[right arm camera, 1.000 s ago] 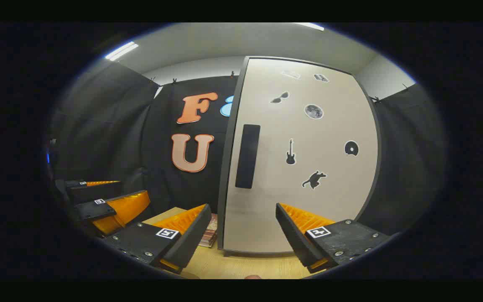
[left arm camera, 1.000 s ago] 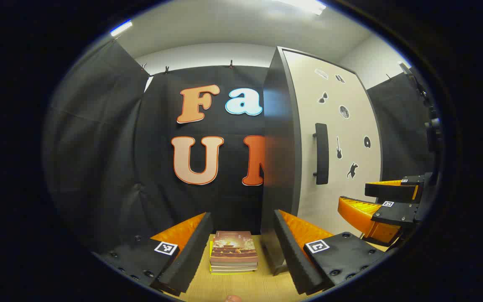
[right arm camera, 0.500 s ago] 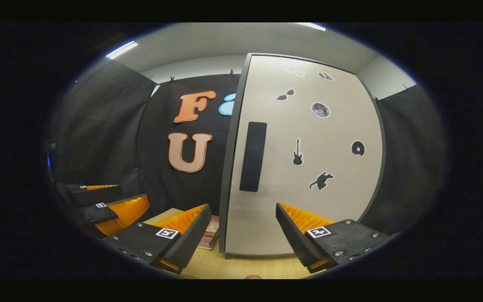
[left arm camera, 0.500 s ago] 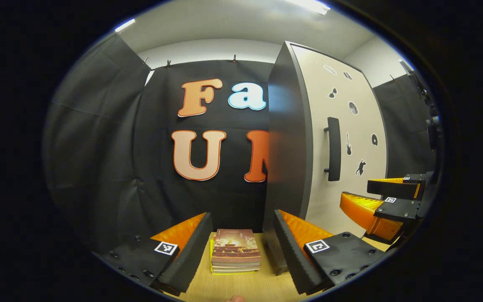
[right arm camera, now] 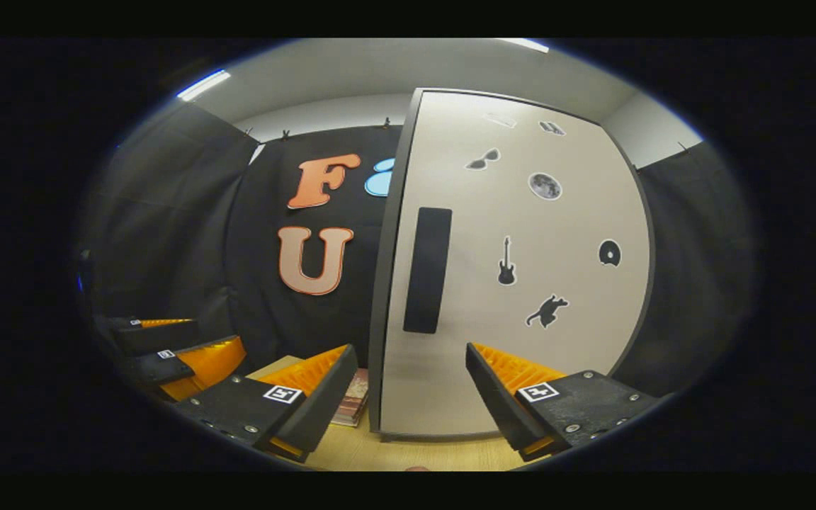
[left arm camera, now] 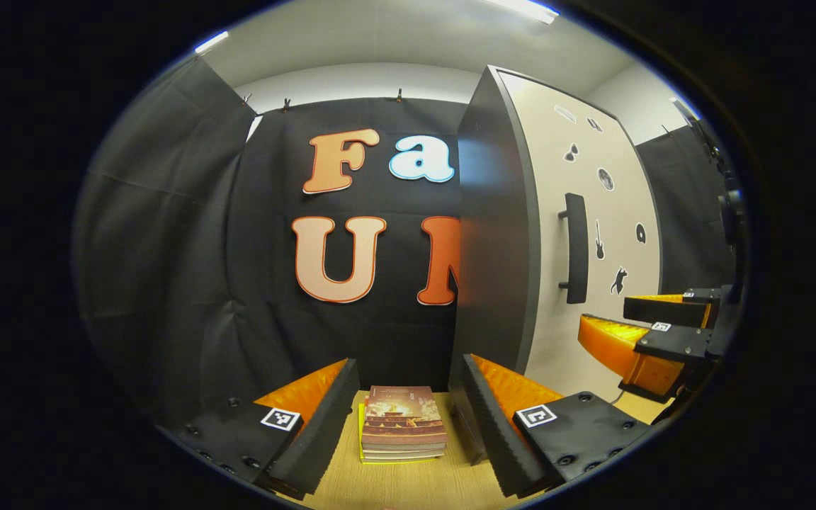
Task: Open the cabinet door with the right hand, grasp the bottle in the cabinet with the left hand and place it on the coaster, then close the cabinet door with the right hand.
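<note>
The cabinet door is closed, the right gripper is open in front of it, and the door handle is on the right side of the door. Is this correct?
One detail is wrong: in the right gripper view the door handle sits near the left edge of the cabinet door, not the right. The door is closed, and the right gripper is open in front of it.

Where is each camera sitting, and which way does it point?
Left gripper view: rides the left hand-held gripper, facing the stack of books and the cabinet's dark side; the right hand-held gripper shows farther off.
Right gripper view: rides the right hand-held gripper, facing the shut cabinet door and handle.
Shared: cabinet, books, wooden table.
</note>
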### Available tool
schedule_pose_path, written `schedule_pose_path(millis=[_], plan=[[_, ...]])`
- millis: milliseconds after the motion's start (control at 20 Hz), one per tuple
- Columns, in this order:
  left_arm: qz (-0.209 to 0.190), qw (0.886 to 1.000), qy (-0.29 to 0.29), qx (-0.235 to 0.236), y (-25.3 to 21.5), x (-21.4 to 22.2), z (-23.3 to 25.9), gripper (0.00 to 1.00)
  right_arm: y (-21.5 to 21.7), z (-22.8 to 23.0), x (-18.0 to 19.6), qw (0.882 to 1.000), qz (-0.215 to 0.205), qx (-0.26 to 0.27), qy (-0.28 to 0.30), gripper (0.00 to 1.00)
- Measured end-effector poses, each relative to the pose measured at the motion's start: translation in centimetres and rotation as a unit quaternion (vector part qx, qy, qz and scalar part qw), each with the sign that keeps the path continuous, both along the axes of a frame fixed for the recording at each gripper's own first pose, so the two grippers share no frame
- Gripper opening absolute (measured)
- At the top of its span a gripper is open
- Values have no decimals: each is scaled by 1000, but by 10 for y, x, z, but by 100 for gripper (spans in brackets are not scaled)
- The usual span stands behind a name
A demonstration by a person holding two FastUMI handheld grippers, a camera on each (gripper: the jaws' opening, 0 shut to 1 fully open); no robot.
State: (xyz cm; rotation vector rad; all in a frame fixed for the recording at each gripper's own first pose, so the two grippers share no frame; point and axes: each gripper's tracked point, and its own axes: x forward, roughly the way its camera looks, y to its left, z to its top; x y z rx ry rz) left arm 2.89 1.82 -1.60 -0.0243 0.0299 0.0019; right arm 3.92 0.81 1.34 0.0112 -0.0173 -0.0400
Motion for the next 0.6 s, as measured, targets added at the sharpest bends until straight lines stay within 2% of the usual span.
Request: schedule_pose_path(millis=[250,350,550,600], plan=[[-3,1000,6,-7,7,1,-7,95,-6,24,31,1000,-8,20,-18,95],[-5,1000,9,-6,10,3,-10,95,-13,33,44,999,-22,27,-24,92],[-14,1000,14,-9,17,5,-16,95,-23,39,66,998,-48,29,-16,77],[-18,1000,15,-10,17,5,-18,95,-24,40,70,998,-52,33,-14,71]])
